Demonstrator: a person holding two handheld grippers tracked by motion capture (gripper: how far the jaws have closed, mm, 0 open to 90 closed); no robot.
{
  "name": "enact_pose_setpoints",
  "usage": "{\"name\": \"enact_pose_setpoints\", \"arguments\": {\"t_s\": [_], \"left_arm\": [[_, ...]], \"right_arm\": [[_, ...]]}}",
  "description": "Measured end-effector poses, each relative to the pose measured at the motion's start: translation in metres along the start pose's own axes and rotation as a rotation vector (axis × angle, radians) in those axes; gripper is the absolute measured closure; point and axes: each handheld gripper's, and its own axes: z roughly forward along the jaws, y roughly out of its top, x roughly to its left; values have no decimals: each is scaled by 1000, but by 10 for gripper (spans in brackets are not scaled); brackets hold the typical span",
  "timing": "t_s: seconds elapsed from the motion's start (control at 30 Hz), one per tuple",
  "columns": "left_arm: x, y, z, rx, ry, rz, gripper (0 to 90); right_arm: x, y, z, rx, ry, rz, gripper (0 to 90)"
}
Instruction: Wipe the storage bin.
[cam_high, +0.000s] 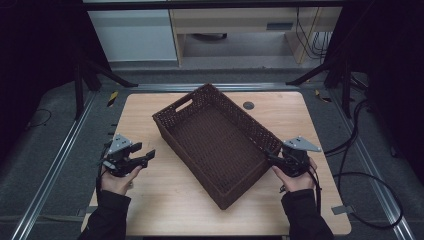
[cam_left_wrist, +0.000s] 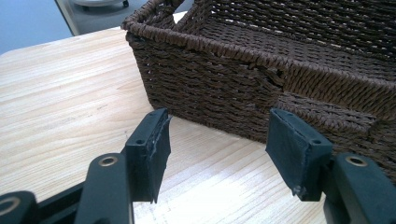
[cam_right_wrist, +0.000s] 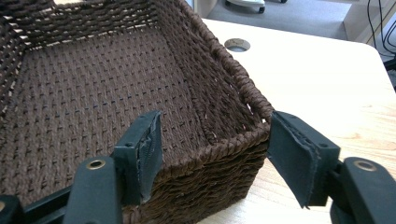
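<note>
Near edge of the wooden table (cam_high: 165, 200): two dark sleeves come in from below, one hand on each gripper.

Left gripper (cam_high: 148, 156) sits near the table's left edge, aimed toward the basket. Its jaws stand spread with nothing between them; in the left gripper view (cam_left_wrist: 215, 154) bare wood shows in the gap and the basket's long side wall lies just beyond, apart from the pads.

Right gripper (cam_high: 267, 157) is toward the table's right edge, at the basket's near right corner. In the right gripper view (cam_right_wrist: 215, 154) the jaws are spread wide and straddle that corner: one pad inside over the woven floor, the other outside over the table. Neither pad presses on the rim; small gaps show on both sides.

Brown wicker basket (cam_high: 182, 137) stands mid-table, turned at an angle, one corner pointing at the near edge, nothing inside it. A handle slot is cut in its far-left end wall.

Farther back, a round grommet hole (cam_high: 248, 105) near the far edge.
</note>
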Motion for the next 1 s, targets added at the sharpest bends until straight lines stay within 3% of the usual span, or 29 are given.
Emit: {"name": "enact_pose_setpoints", "arguments": {"t_s": [0.2,0.3,0.63,0.8,0.93,1.0], "left_arm": [[0,0,0,-2,6,3,376],[1,0,0,-9,8,1,370],[1,0,2,-6,10,2,358],[2,0,1,-5,12,4,356],[2,0,0,-11,14,5,355],[3,1,1,-10,15,6,354]], "right_arm": [[8,0,-1,-10,23,-4,313],[9,-1,4,0,-6,-38,331],[-11,1,15,-17,3,-16,334],[-6,2,6,-52,34,9,282],[2,-2,10,-8,34,-12,255],[1,-2,13,-16,32,-18,271]]}}
